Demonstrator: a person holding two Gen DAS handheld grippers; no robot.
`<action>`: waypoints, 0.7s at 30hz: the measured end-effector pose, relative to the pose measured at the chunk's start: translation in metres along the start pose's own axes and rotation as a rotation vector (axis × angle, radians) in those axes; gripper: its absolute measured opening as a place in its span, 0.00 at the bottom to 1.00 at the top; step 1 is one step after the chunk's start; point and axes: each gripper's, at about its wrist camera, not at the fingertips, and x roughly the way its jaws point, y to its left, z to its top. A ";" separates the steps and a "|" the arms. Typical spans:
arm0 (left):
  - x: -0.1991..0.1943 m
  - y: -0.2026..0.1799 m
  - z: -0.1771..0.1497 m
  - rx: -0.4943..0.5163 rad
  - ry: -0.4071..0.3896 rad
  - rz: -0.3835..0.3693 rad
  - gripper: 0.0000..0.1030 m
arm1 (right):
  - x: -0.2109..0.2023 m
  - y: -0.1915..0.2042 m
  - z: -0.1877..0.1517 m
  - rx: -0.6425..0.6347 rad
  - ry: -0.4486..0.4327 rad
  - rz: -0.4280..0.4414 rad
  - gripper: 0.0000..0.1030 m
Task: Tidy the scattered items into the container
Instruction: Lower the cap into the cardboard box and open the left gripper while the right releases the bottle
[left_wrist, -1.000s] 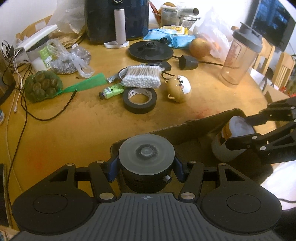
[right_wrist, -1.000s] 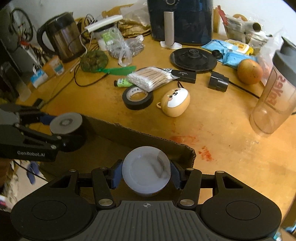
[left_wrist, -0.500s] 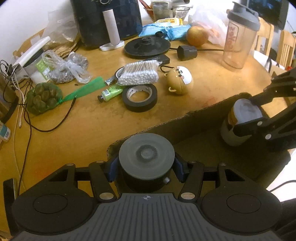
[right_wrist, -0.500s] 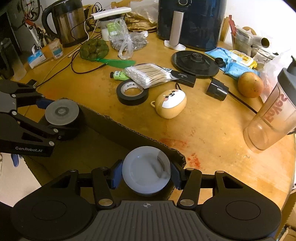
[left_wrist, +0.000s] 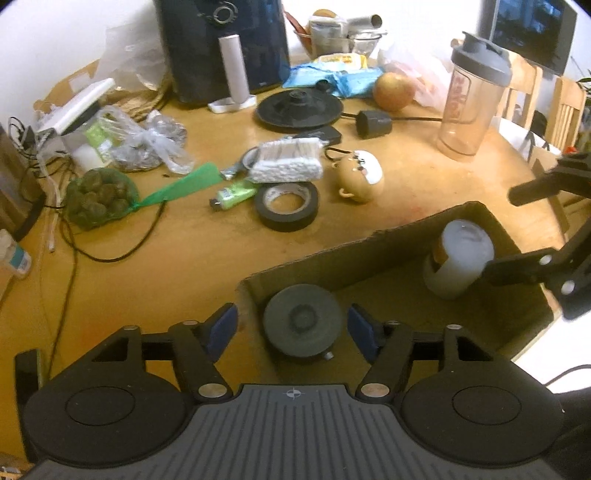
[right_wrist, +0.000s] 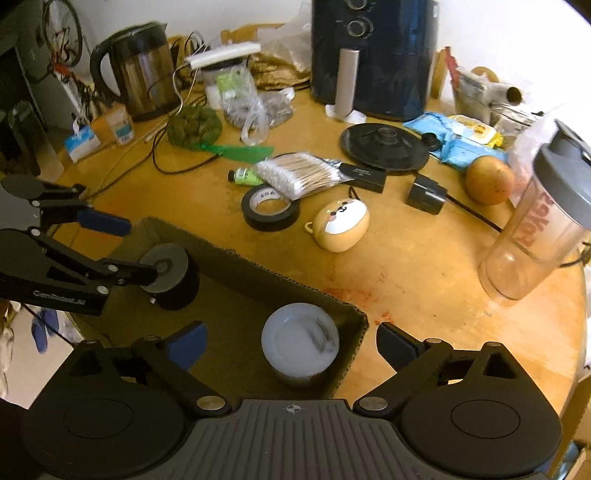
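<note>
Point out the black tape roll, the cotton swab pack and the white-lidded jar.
black tape roll (left_wrist: 287, 207), left wrist view, near rim
cotton swab pack (left_wrist: 286, 165), left wrist view, middle
white-lidded jar (right_wrist: 300, 338), right wrist view, lid

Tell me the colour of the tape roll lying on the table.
Black tape roll, with a pale inner core; clearest in the right wrist view.

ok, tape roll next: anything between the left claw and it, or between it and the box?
Only the cardboard box's far wall lies between the left claw and the black tape roll. The claw, opening, straddles the black jar in the box. A bag of cotton swabs overlaps the roll's far edge. Bare table from roll to box.
</note>
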 end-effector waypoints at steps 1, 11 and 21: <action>-0.002 0.003 -0.001 -0.006 -0.003 -0.001 0.66 | -0.001 -0.003 -0.002 0.015 0.004 -0.005 0.96; 0.004 0.035 -0.030 -0.085 0.102 -0.025 0.66 | -0.004 -0.026 -0.033 0.109 0.080 -0.038 0.96; 0.005 0.045 -0.048 -0.073 0.153 -0.061 0.68 | 0.000 -0.038 -0.061 0.165 0.181 -0.068 0.96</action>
